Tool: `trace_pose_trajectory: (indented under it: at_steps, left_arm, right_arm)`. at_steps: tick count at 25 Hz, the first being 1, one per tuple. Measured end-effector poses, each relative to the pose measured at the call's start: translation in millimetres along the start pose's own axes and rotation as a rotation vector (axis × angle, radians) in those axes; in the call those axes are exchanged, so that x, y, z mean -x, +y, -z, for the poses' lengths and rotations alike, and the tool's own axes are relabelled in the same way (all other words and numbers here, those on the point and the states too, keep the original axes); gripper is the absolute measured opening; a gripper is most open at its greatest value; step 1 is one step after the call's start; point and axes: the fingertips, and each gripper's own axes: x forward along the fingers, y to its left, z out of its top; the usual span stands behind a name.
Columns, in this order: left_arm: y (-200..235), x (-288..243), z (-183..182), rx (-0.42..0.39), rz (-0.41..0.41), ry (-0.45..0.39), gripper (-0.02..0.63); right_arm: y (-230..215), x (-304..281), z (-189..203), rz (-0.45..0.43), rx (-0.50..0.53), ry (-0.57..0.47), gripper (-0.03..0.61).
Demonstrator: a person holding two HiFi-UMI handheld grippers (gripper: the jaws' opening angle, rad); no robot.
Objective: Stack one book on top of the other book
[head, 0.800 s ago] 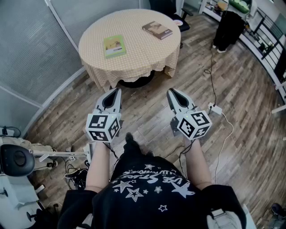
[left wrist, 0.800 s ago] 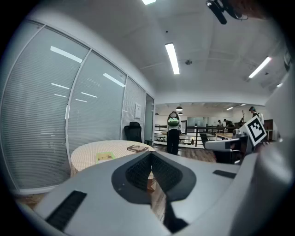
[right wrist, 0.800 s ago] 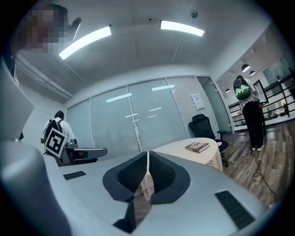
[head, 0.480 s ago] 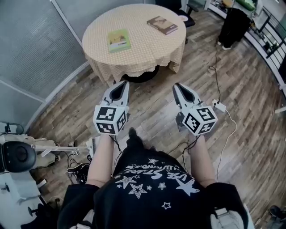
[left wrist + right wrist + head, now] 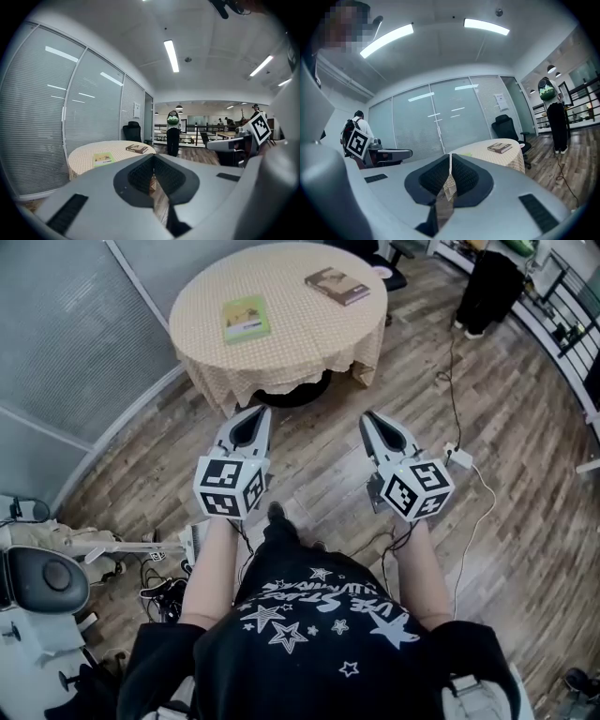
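Note:
A green book (image 5: 246, 319) lies on the left part of the round table (image 5: 281, 352), and a brown book (image 5: 337, 286) lies at its far right. Both also show in the left gripper view, the green book (image 5: 102, 159) nearer than the brown book (image 5: 137, 149). The right gripper view shows the brown book (image 5: 499, 148). My left gripper (image 5: 251, 420) and right gripper (image 5: 372, 424) are held side by side over the wooden floor, short of the table. Both are shut and hold nothing.
The table has a checked cloth hanging to near the floor. Blinds and glass walls (image 5: 66, 343) run along the left. A cable and power adapter (image 5: 459, 458) lie on the floor at right. A person in black (image 5: 492, 282) stands at the far right. An office chair (image 5: 389, 268) stands behind the table.
The view has shifted slightly, and both grippers sit a little higher in the picture, closer to the table than before. Both stayed shut.

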Motion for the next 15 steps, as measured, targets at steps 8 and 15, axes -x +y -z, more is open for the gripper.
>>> trace_pose_trajectory:
  at_steps: [8, 15]
  left_arm:
    - [-1.6, 3.5, 1.9, 0.014, -0.006, 0.004, 0.008]
    - [15.3, -18.2, 11.0, 0.029, 0.006, 0.017, 0.008]
  right_arm:
    - [8.3, -7.9, 0.5, -0.039, 0.028, -0.035, 0.037]
    - [-8.6, -25.7, 5.8, 0.016, 0.031, -0.028, 0.038]
